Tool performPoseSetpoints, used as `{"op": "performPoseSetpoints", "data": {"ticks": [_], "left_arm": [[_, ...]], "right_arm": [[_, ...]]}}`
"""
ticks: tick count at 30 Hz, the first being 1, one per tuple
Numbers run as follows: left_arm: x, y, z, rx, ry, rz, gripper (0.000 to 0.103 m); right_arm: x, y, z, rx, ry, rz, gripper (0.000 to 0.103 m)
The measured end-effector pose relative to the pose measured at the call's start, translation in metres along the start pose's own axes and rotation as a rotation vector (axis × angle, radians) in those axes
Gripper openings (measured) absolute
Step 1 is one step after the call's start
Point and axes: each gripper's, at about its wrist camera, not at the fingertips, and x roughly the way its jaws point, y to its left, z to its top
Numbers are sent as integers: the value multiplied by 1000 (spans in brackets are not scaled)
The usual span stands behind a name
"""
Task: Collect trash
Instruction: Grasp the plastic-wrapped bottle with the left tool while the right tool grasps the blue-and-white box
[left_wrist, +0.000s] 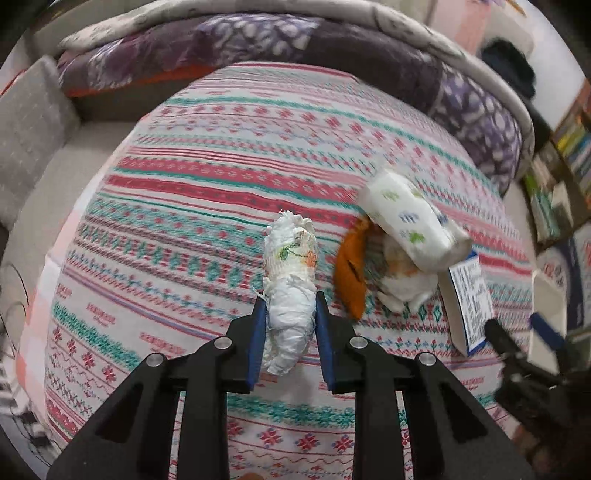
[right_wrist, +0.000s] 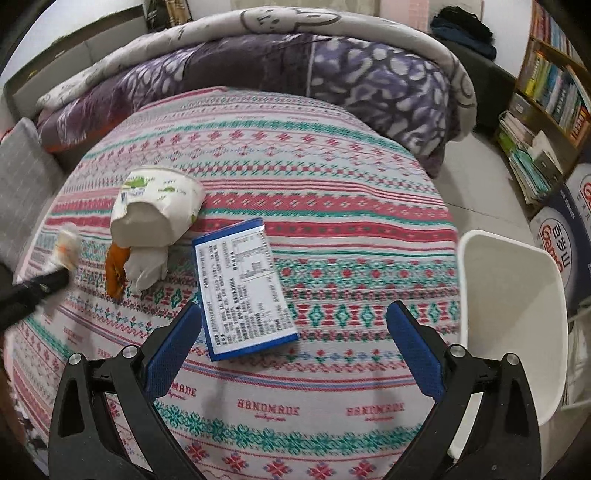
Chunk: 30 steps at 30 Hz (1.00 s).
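My left gripper is shut on a crumpled roll of white paper with a floral print, held above the patterned bedspread. To its right lie an orange peel, a crumpled white tissue, a soft pack of tissues and a blue-and-white box. My right gripper is open above the blue-and-white box, with the box's near end between its blue pads. In the right wrist view the left gripper and its paper roll show blurred at the far left.
A white plastic bin stands beside the bed at the right. A rolled purple quilt lies across the far end. A grey cushion sits at the left. Bookshelves and printed boxes line the right wall.
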Motion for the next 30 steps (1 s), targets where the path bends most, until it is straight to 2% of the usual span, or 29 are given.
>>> {"op": "performPoseSetpoints", "data": {"ticks": [5, 11, 14, 16, 18, 22, 30], "left_arm": [[-11, 21, 3, -59, -19, -6, 25], [-12, 27, 0, -53, -18, -7, 25], [-12, 29, -2, -45, -15, -5, 25], [-12, 31, -3, -46, -13, -4, 25], [-11, 32, -3, -50, -13, -1, 25], [-12, 34, -2, -59, -22, 2, 25], [-24, 29, 0, -75, -79, 11, 25]], "right_arm": [[12, 11, 0, -19, 10, 12, 96], [22, 26, 1, -49, 14, 6, 93], [28, 29, 1, -50, 34, 23, 81], [33, 31, 1, -48, 60, 38, 63], [32, 33, 0, -58, 46, 23, 56], [27, 34, 0, -49, 30, 22, 55], [-1, 29, 7, -29, -66, 32, 54]]}}
